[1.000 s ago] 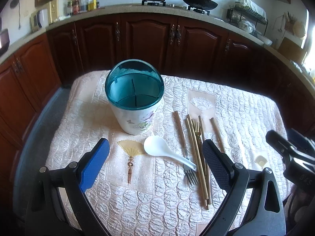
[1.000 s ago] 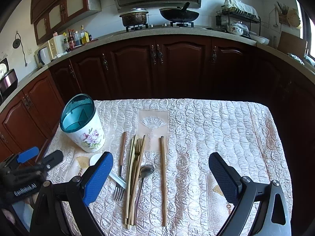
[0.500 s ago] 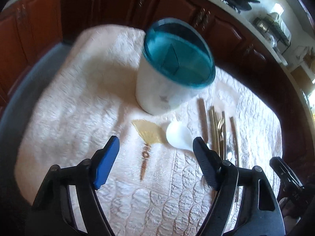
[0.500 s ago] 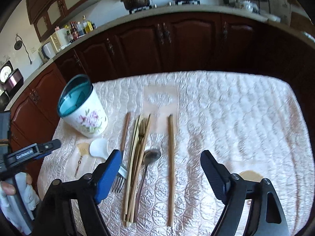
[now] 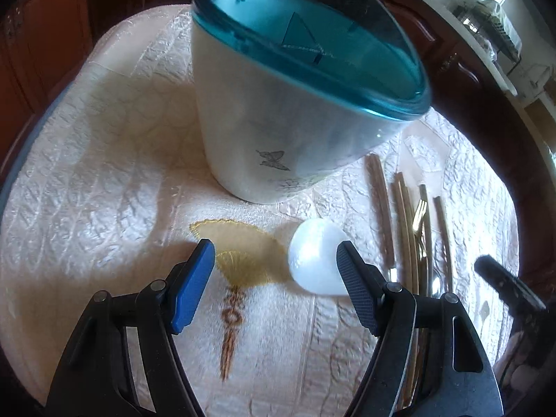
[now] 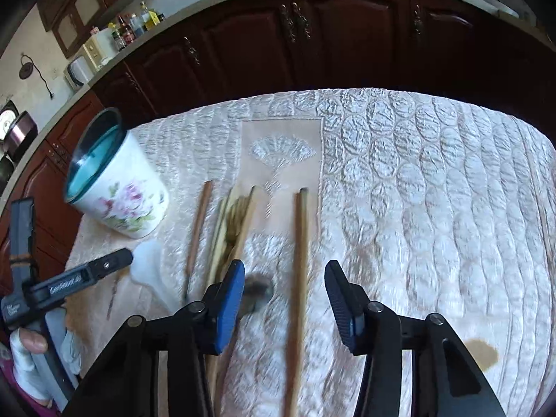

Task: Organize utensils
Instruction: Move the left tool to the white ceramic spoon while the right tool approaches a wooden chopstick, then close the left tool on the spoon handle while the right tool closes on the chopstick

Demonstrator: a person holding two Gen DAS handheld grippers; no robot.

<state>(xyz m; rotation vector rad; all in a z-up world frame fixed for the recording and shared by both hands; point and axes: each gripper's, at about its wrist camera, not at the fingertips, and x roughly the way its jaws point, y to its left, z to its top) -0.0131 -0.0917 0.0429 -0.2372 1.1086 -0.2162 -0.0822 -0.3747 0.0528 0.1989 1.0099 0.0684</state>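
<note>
A white floral utensil holder (image 5: 278,132) with a teal divided rim stands on the quilted tablecloth; it also shows at the left in the right wrist view (image 6: 118,187). A white ceramic spoon (image 5: 316,257) lies in front of it, just inside the right finger of my open left gripper (image 5: 274,271). Chopsticks (image 5: 403,229) and a gold fork (image 5: 418,212) lie to its right. My open right gripper (image 6: 283,292) hovers low over a single chopstick (image 6: 300,243), with a metal spoon (image 6: 257,292) by its left finger.
The tablecloth (image 6: 434,191) covers the whole table, with an embroidered fan motif (image 5: 239,250) between my left fingers. Dark wooden cabinets (image 6: 312,34) curve behind the table. The left gripper and the hand holding it show in the right wrist view (image 6: 62,285).
Both grippers moved forward and down toward the table. The left closed in on the holder and white spoon; the right dropped over the single chopstick and narrowed its opening.
</note>
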